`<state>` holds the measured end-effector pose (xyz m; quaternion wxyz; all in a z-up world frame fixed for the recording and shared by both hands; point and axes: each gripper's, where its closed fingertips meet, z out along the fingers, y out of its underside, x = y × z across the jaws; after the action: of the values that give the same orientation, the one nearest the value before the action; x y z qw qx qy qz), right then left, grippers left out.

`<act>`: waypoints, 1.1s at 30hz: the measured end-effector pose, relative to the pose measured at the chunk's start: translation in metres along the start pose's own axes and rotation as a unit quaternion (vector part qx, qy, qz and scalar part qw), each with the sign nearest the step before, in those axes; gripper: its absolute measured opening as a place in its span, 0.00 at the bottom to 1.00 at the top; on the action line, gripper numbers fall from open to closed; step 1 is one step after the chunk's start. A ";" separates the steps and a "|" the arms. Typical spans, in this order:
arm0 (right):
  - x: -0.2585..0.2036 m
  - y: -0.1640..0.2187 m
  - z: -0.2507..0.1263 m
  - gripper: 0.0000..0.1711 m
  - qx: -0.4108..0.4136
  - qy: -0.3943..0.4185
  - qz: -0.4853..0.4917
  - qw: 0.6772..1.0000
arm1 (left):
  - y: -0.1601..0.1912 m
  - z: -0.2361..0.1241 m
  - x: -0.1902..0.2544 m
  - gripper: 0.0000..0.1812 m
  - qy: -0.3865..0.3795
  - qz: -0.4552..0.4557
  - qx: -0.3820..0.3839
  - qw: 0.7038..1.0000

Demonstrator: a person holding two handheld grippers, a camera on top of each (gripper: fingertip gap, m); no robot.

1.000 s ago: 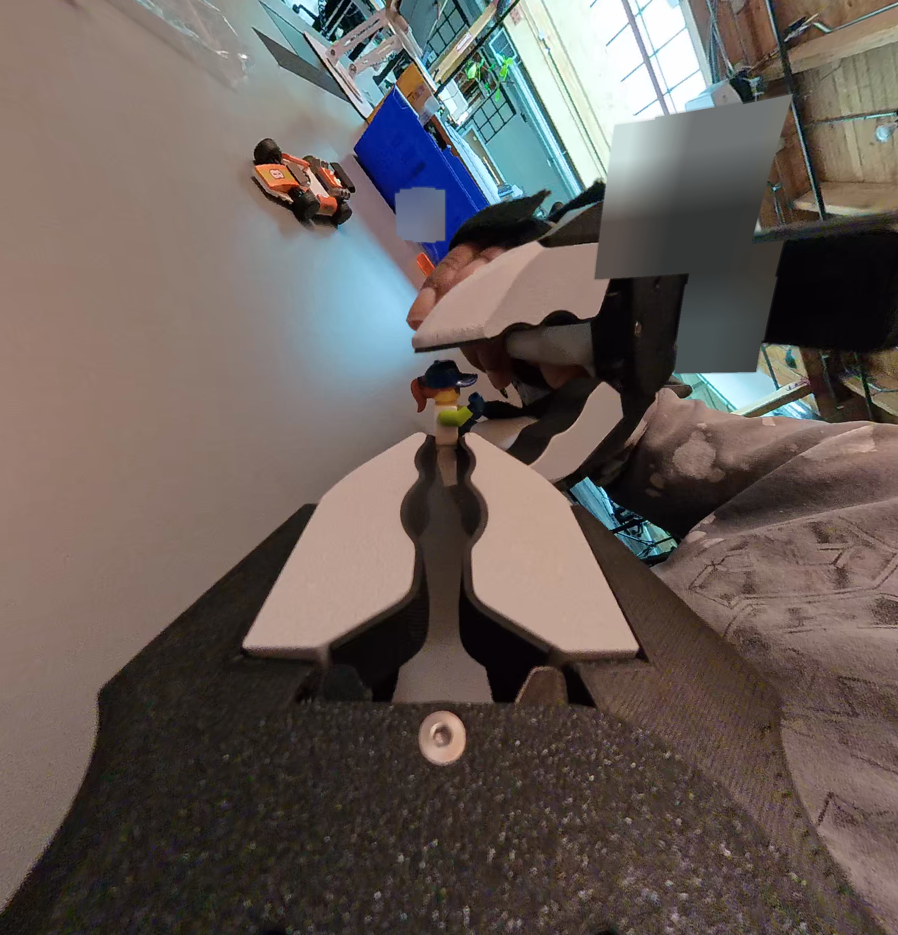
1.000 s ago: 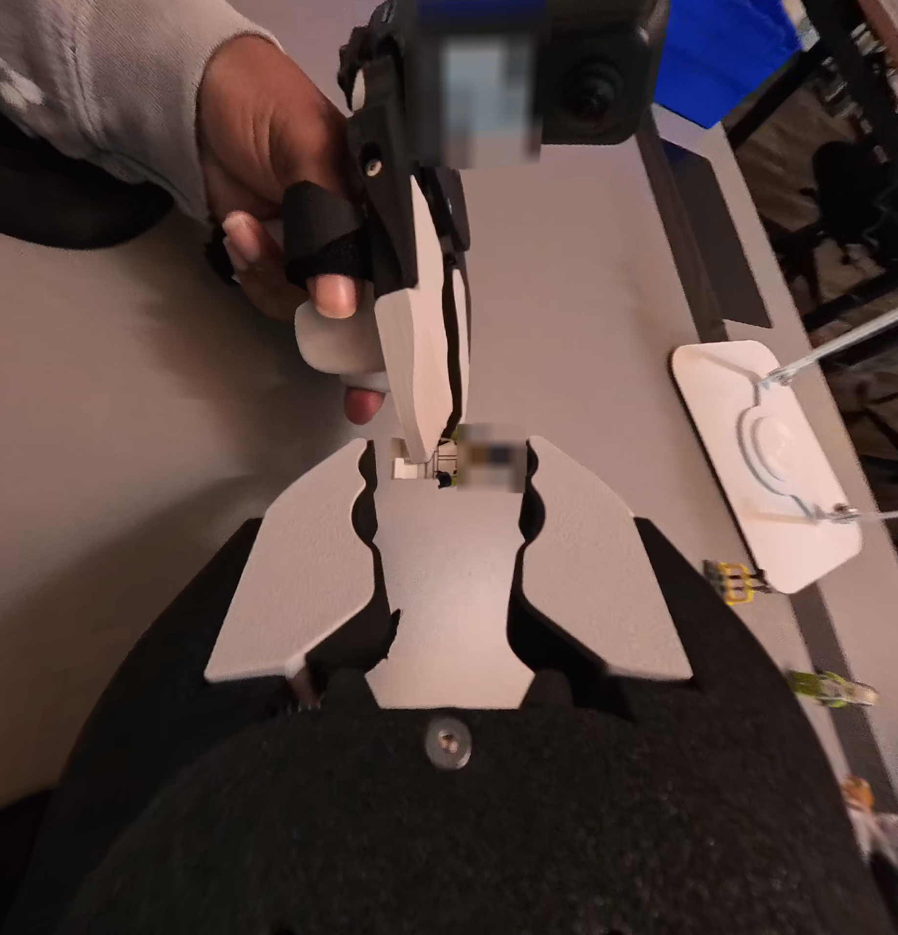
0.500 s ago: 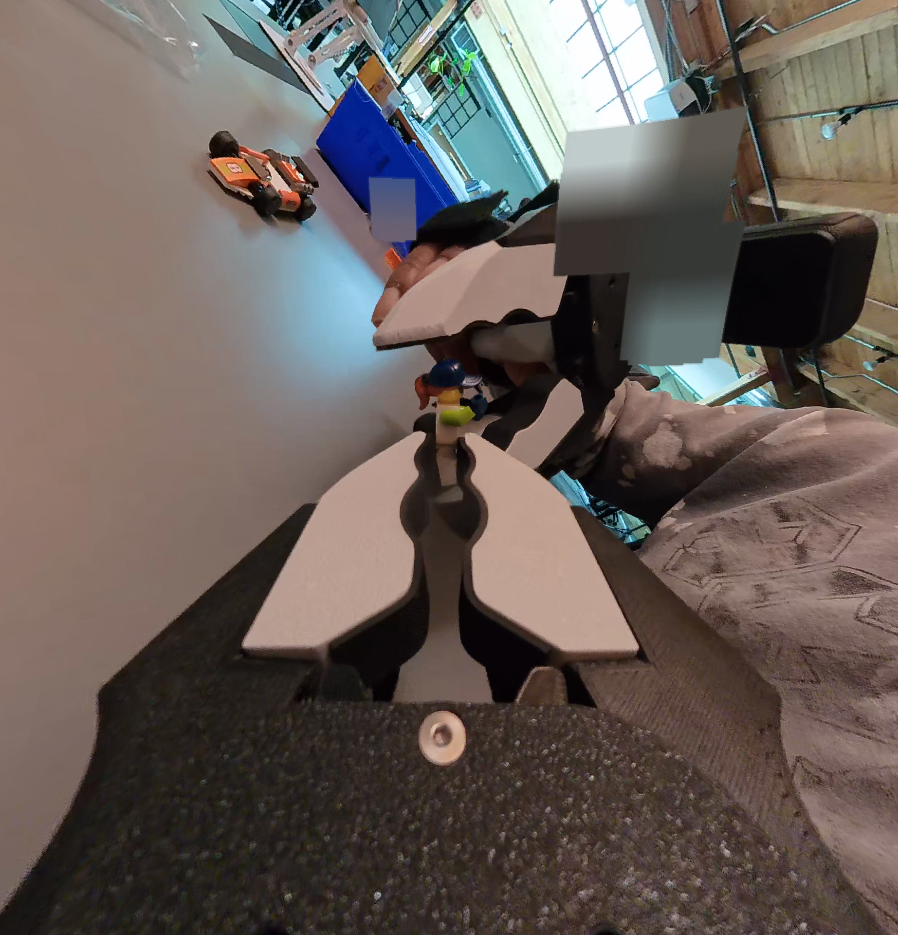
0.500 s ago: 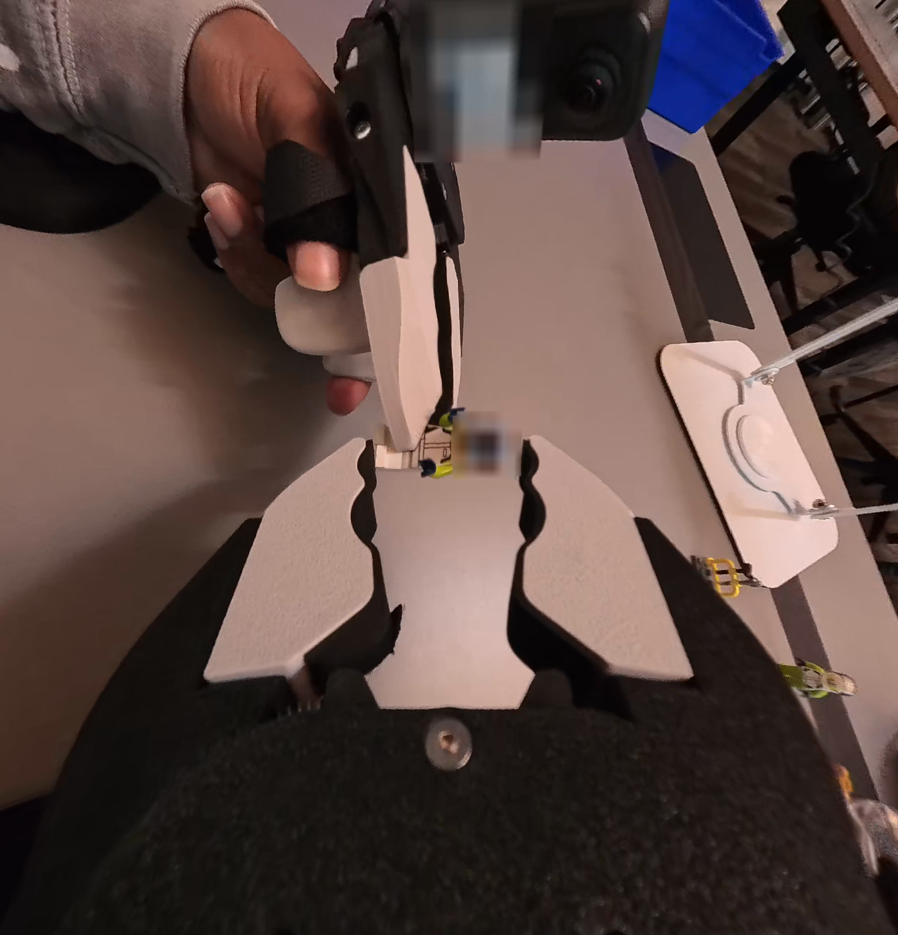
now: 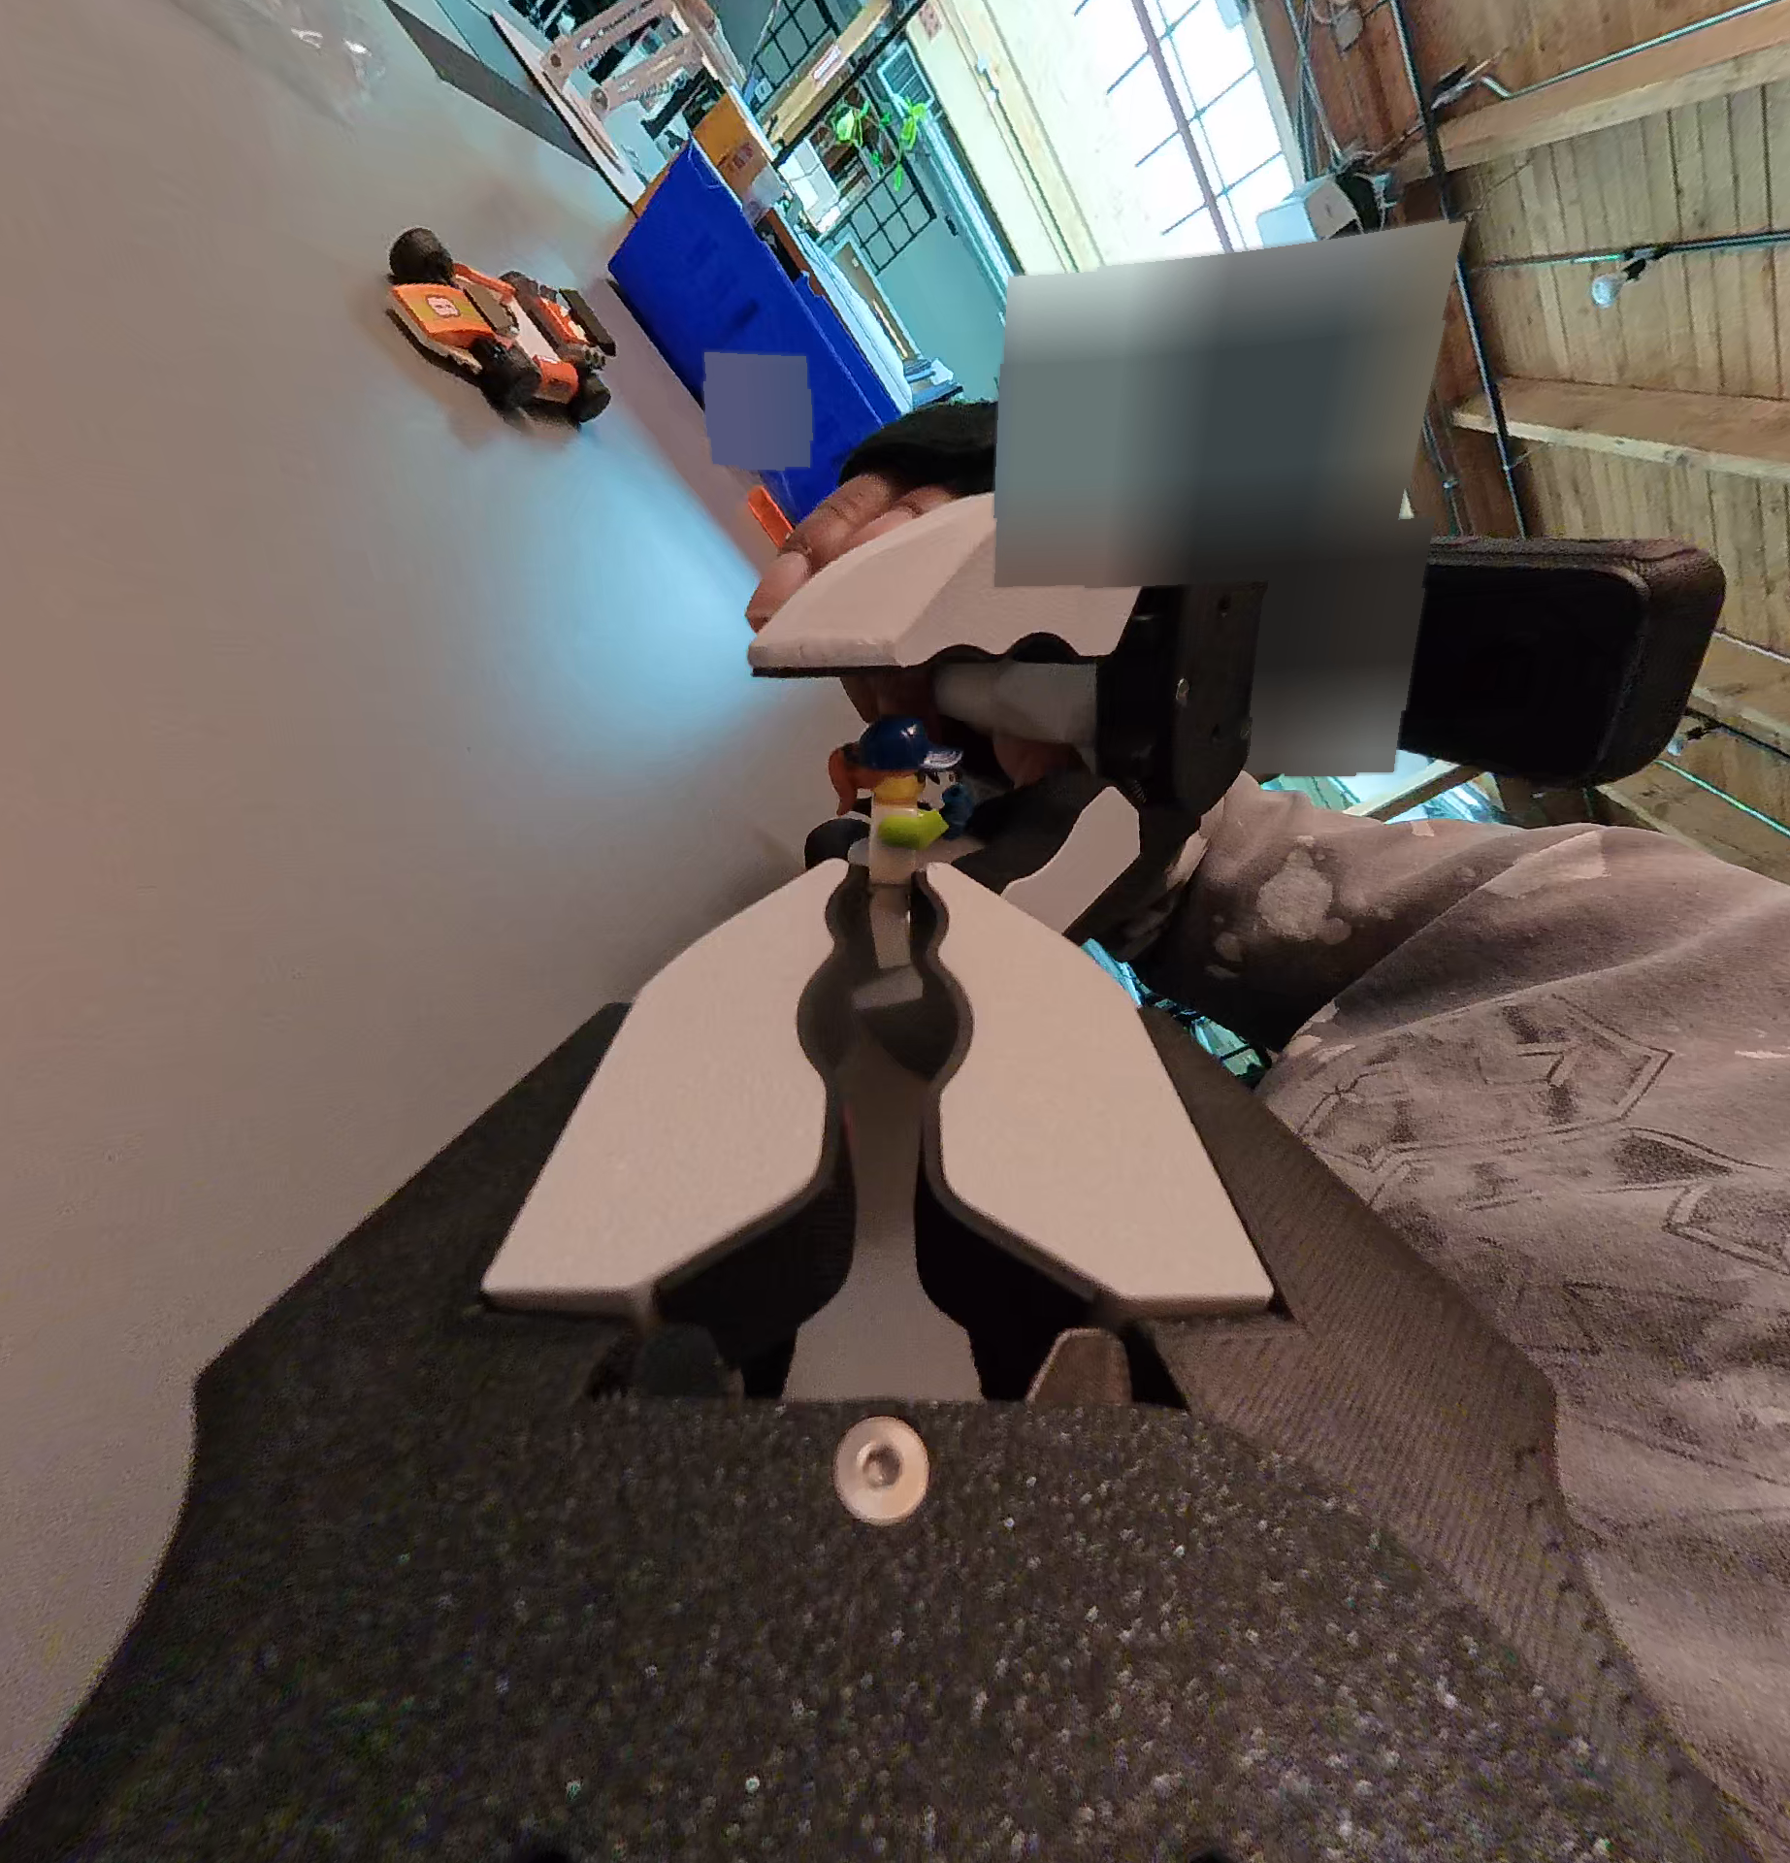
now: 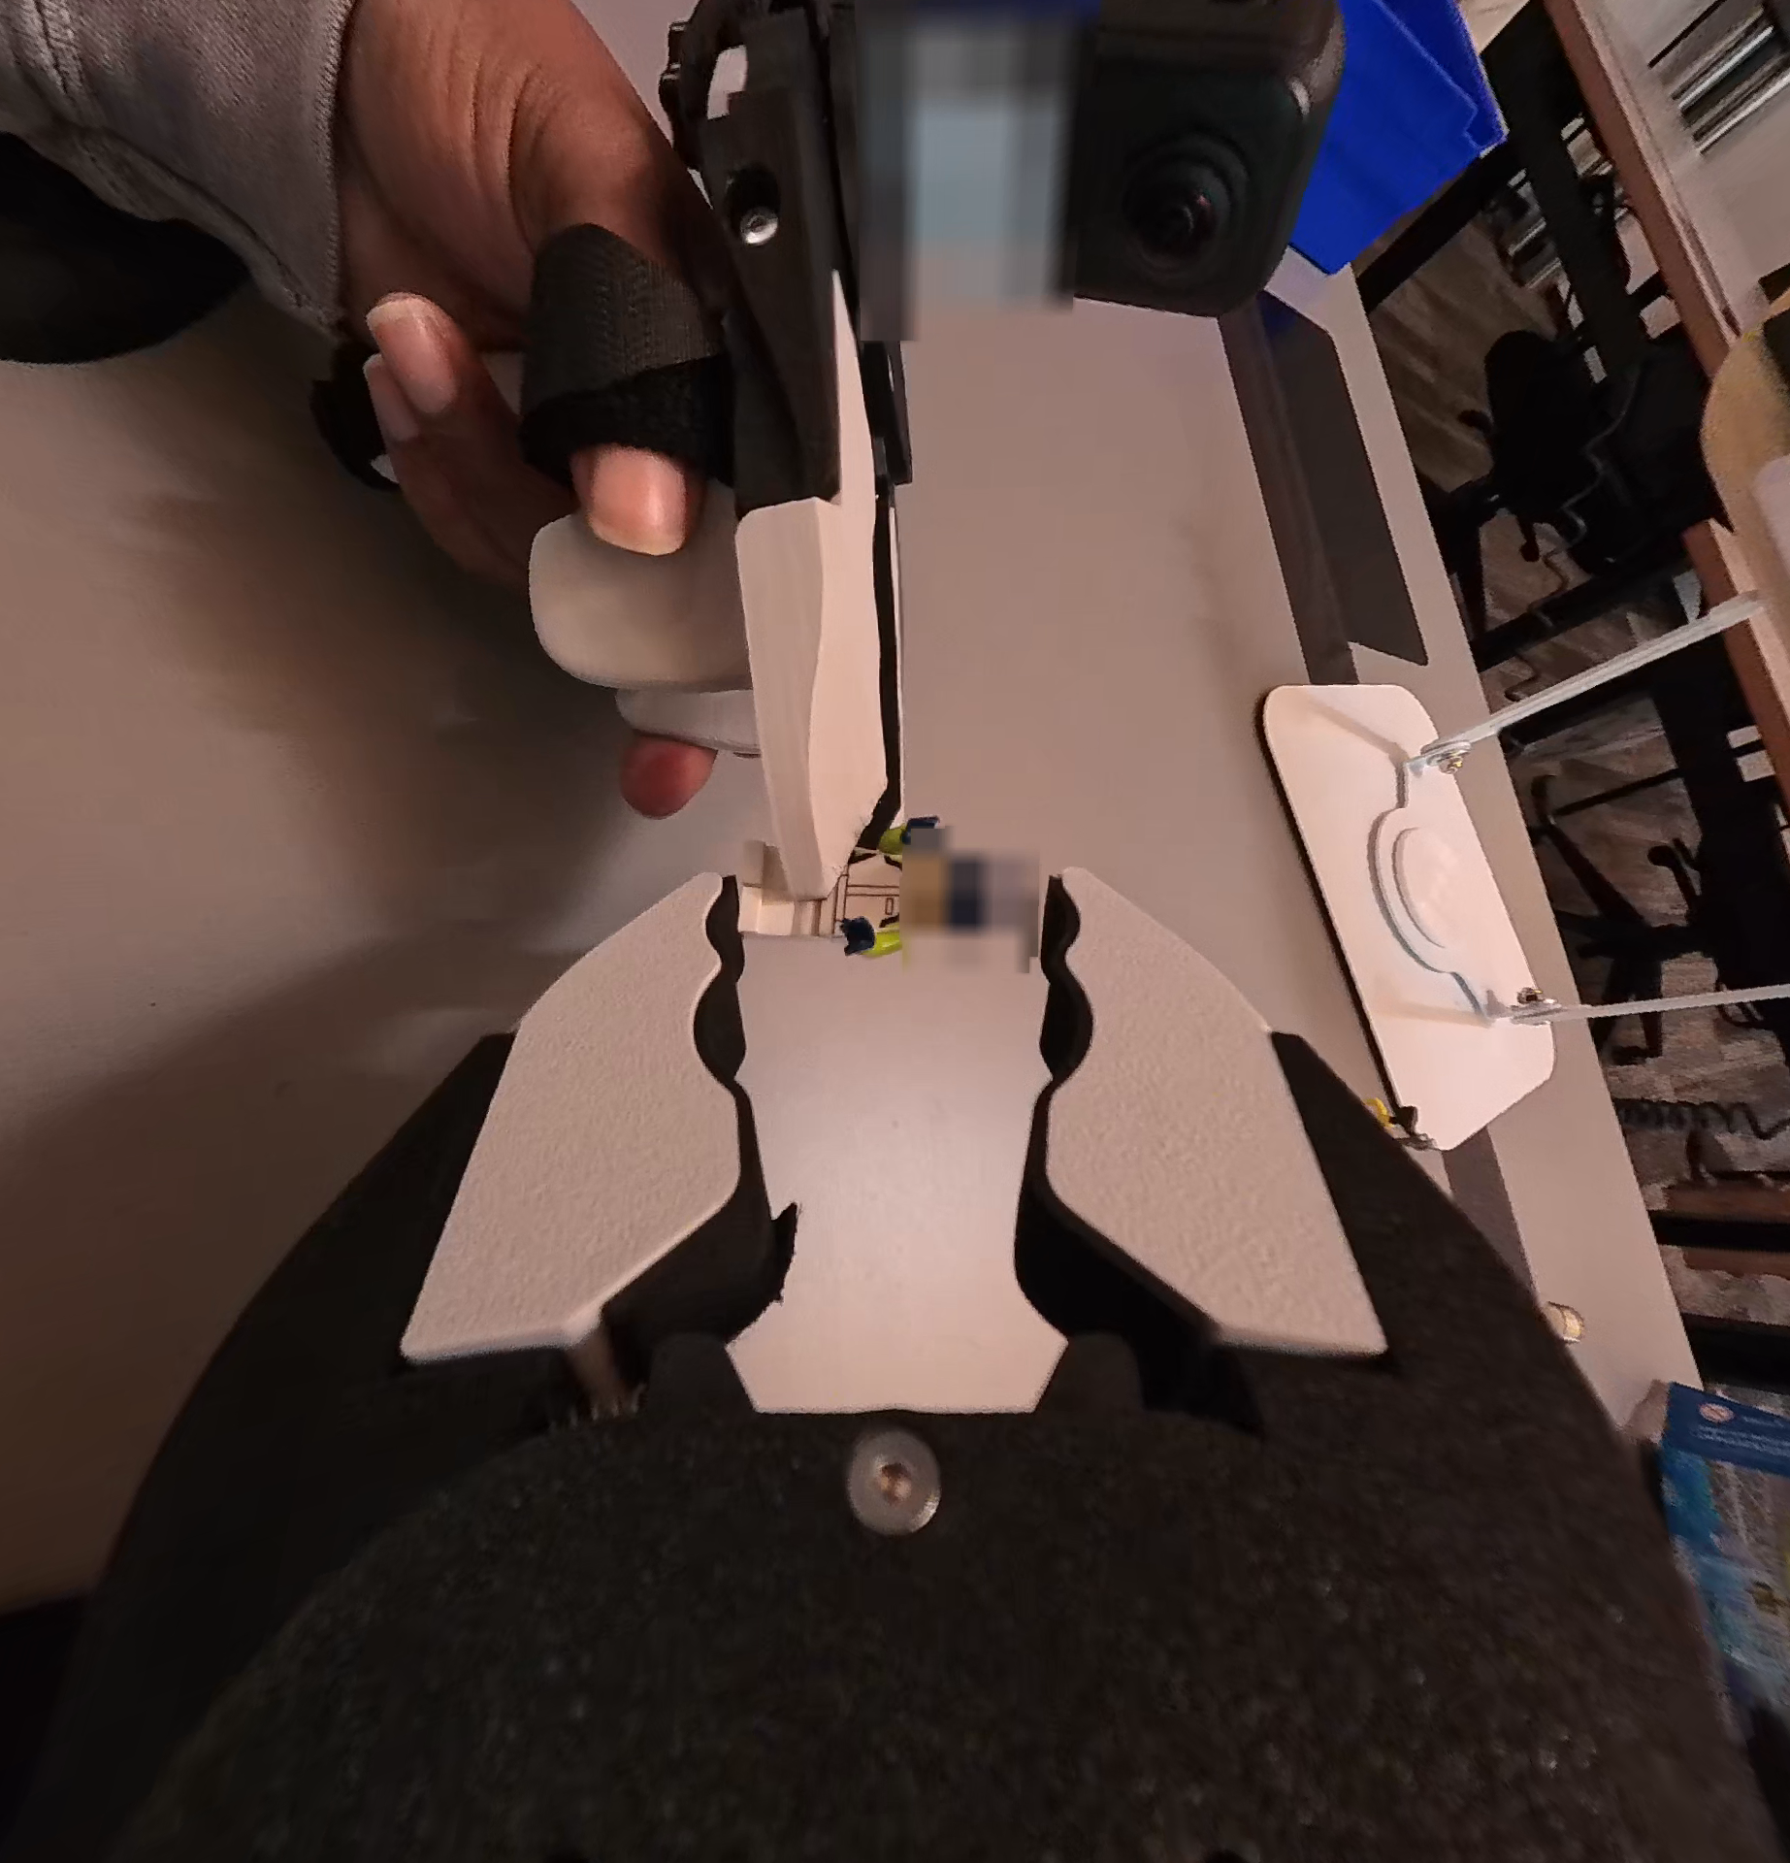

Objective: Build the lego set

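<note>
Left tongs are pinching the minifigure by its legs. Right tongs are sitting wide open around it, gripping nothing.

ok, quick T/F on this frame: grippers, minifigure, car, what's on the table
1. The left gripper is shut on the minifigure. True.
2. The right gripper is shut. False: its jaws stand wide apart.
3. The orange car is held by a gripper. False: it sits alone on the table.
4. The minifigure wears a blue cap. True.
5. A white plate lies near the table's edge. True.
</note>
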<state>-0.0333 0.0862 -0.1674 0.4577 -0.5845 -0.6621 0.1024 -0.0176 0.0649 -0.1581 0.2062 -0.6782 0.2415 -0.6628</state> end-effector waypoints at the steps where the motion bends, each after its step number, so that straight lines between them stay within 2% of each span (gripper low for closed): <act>1: 0.000 0.000 0.000 0.33 -0.001 0.002 -0.001 1.000 | 0.000 0.000 0.000 0.05 0.001 -0.002 0.001 1.000; 9: -0.002 0.002 0.002 0.32 -0.008 0.004 0.001 1.000 | 0.001 0.002 0.004 0.05 0.018 -0.011 0.002 1.000; 17: 0.004 -0.001 -0.022 0.31 0.030 -0.063 0.133 0.989 | -0.010 -0.005 0.002 0.04 0.006 0.024 0.025 0.999; 23: -0.002 0.001 -0.027 0.27 0.055 -0.161 0.276 0.946 | -0.004 -0.001 -0.001 0.04 -0.036 0.156 -0.002 0.987; 27: -0.002 -0.002 -0.031 0.21 0.054 -0.210 0.293 0.931 | 0.006 0.004 -0.007 0.04 -0.088 0.265 -0.038 0.959; 33: -0.012 -0.001 -0.027 0.18 0.022 -0.232 0.277 0.932 | 0.007 0.007 0.000 0.04 -0.090 0.318 -0.032 0.943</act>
<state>-0.0157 0.0651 -0.1577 0.2580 -0.6943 -0.5595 0.3721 -0.0110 0.0591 -0.1622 0.4055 -0.6293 0.4457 -0.4909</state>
